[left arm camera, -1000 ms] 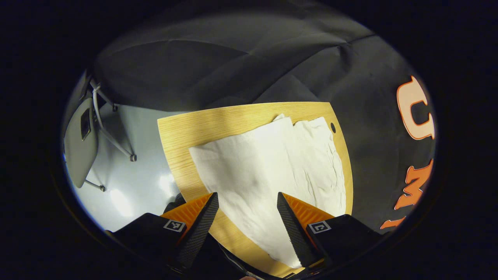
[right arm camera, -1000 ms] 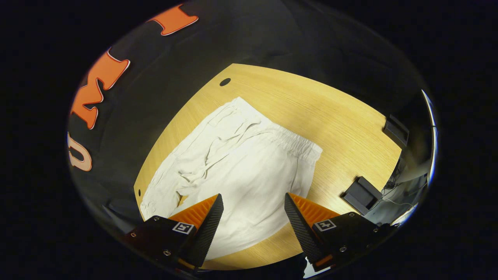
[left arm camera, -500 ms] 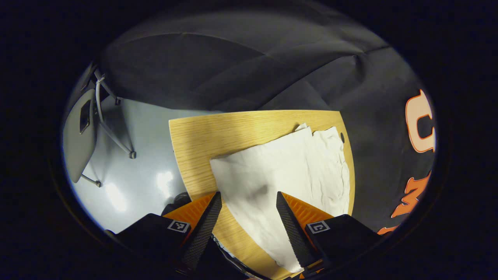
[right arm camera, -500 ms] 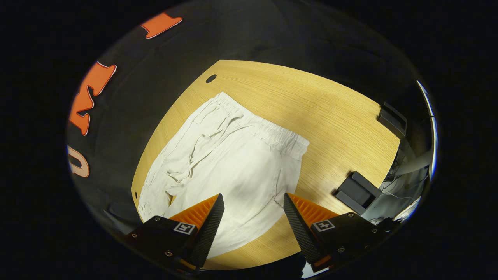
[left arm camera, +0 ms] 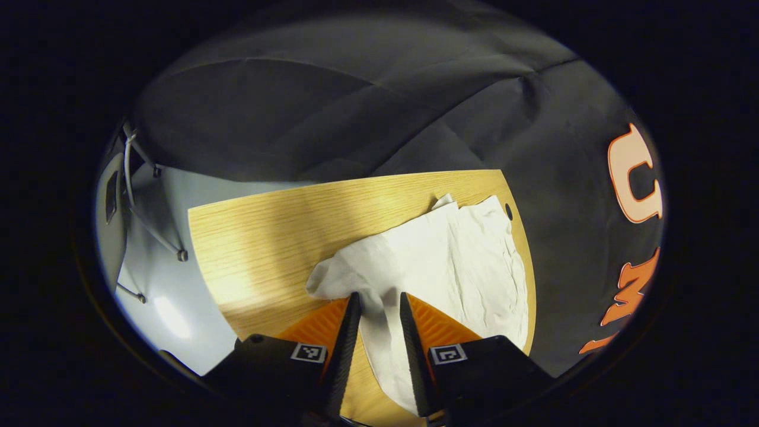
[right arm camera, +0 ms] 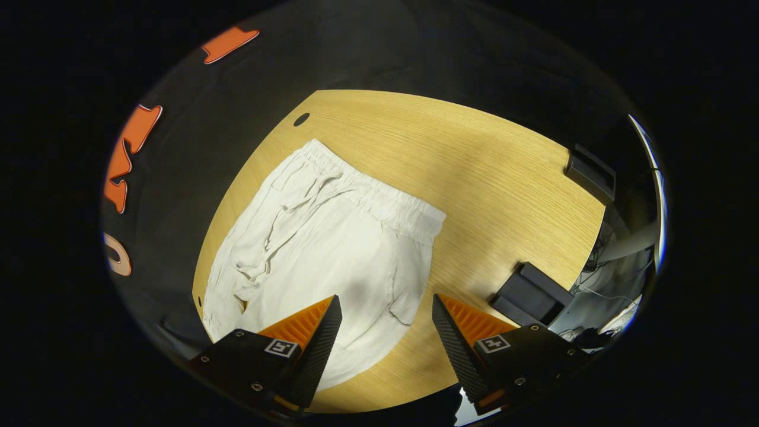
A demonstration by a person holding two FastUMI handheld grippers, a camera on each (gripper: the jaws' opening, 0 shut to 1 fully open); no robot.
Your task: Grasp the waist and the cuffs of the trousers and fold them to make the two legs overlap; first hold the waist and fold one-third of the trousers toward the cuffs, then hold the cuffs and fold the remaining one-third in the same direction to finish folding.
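Just begun: left gripper (left arm camera: 377, 299) pinching trousers (left arm camera: 450, 261) cuff, right gripper (right arm camera: 385, 305) wide above them, every fold remaining.

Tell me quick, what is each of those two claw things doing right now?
Left gripper: jaws closed on the cuff end of the white fabric trousers.
Right gripper: jaws open, holding nothing, above the trousers on the light wooden table.

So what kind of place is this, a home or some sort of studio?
Most likely a recording booth, not a home. Black cloth hangs as the wall behind a bare wooden table, white trousers are laid out on it, and a chair stands on a plain pale floor.
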